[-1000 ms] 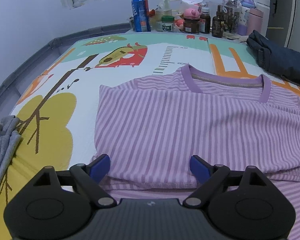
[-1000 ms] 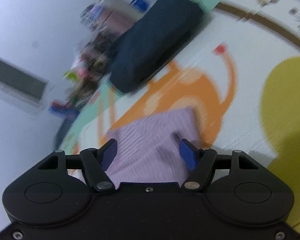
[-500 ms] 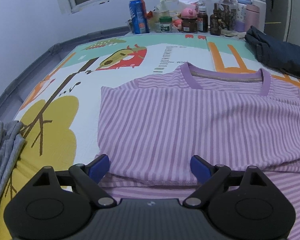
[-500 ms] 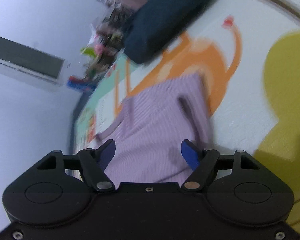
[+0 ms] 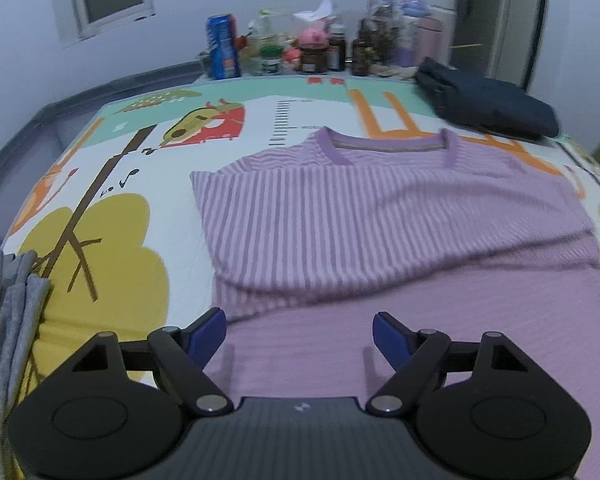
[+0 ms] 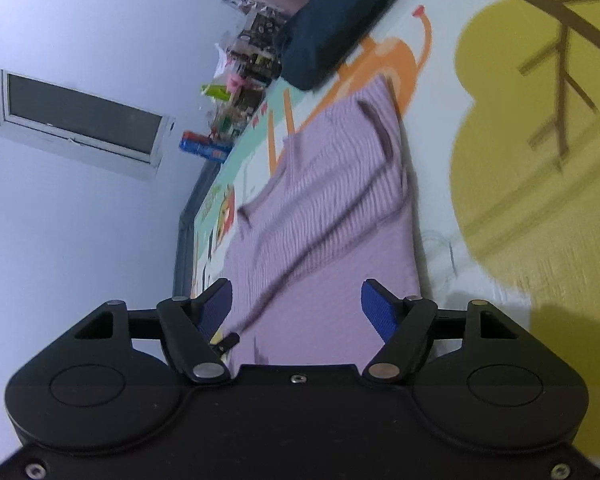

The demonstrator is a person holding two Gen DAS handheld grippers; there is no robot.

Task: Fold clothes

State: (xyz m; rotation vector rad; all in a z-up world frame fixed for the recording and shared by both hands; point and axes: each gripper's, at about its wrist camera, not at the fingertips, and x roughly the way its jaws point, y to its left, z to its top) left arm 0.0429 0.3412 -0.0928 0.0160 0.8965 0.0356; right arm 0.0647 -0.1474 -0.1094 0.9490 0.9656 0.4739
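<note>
Purple striped shirt (image 5: 380,216) lies spread on the cartoon-print mat (image 5: 112,220), collar (image 5: 388,146) at the far end toward the cluttered bottles and jars (image 5: 328,52), and its long axis runs from you straight away toward that collar. Going from the left: a grey garment (image 5: 4,312) lies bunched at the mat's left edge, well apart from the shirt. Your left gripper (image 5: 299,334) hovers low over the shirt's near part, just inside its left edge, fingers spread wide and gripping nothing. Ahead of it a layer of the striped cloth lies folded over the body, its free edge running crosswise and slanting from near-left toward far-right. Your right gripper (image 6: 296,306) is also spread and empty, over the shirt's (image 6: 332,216) near end; its view is rolled, so I cannot tell how high it sits above the cloth. Farther right and back, a folded dark blue garment (image 5: 484,102) rests apart from the shirt's right shoulder.

The shirt is part-folded. Both tools sit at the near end, the left one nearer the left edge, so any lengthwise fold would carry cloth away from you toward the collar.
</note>
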